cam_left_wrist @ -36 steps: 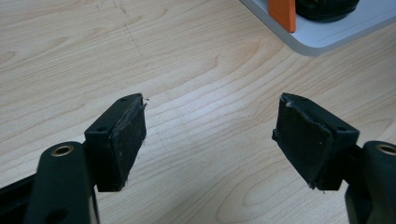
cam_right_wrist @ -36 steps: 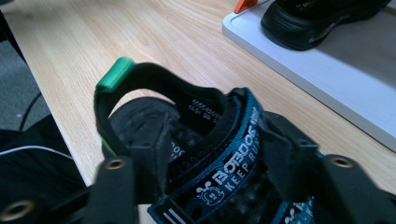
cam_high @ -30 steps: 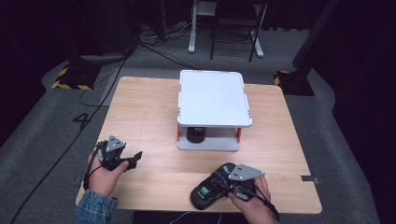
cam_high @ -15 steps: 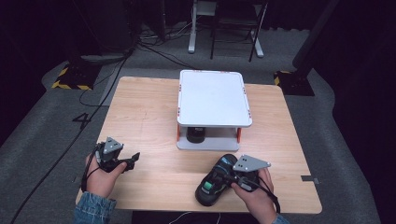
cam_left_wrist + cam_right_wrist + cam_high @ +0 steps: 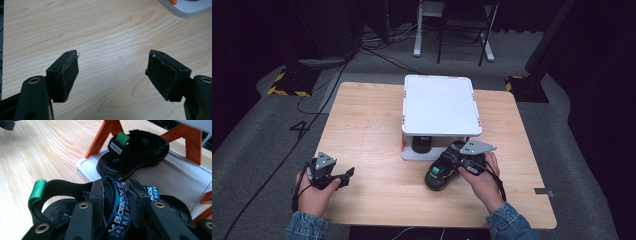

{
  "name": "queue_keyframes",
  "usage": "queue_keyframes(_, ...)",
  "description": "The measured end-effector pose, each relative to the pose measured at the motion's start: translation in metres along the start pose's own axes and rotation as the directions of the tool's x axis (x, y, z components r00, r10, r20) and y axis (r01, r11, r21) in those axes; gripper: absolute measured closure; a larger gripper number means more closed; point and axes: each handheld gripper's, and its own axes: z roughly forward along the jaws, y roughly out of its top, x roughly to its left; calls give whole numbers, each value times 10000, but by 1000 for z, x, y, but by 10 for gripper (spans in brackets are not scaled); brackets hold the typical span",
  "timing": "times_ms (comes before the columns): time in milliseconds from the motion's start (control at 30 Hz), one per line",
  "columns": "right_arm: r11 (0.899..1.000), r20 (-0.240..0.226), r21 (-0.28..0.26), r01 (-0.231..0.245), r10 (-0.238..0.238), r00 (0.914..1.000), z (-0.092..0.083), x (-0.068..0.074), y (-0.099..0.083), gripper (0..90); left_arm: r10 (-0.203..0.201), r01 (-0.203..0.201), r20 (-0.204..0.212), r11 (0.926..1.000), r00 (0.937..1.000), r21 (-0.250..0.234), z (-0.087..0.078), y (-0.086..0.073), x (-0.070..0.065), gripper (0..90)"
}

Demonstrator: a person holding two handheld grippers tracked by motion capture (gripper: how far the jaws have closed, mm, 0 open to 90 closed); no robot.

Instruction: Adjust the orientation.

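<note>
A black sandal (image 5: 438, 176) with a green heel tab and blue straps (image 5: 117, 215) hangs in my right gripper (image 5: 453, 160), whose jaws are shut on the straps (image 5: 116, 193). It is held just in front of a white two-level rack (image 5: 439, 105) on orange supports (image 5: 108, 133). A matching black sandal (image 5: 140, 152) lies on the rack's lower tray (image 5: 165, 177), under the top shelf (image 5: 422, 144). At the near left of the table my left gripper (image 5: 346, 177) rests open over bare wood, with nothing between its pads (image 5: 112, 75).
The wooden table (image 5: 367, 120) has free room left of the rack. Its near edge lies close to both hands. Cables, a chair and a desk leg stand on the grey floor beyond the far edge.
My right gripper has carried the sandal from near the front edge up toward the rack's lower tray. The left gripper has stayed where it was.
</note>
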Motion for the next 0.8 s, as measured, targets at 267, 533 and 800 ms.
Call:
queue_keyframes(267, 9985, 3, -474, -289, 289, 9996, 5, -8, -7, 471, 82, -83, 115, 9999, 9999, 87, 2, 2, -2, 258)
queue_keyframes(533, 9961, -843, -826, -303, 234, 9962, -21, 30, 2, 518, 173, -175, 191, 9998, 9997, 66, 6, 5, -4, 258)
queue_keyframes(800, 9977, -1525, 650, -209, 306, 9878, -5, 49, -6, 817, 351, -354, 343, 9993, 9988, 89, 12, 9, -9, 258)
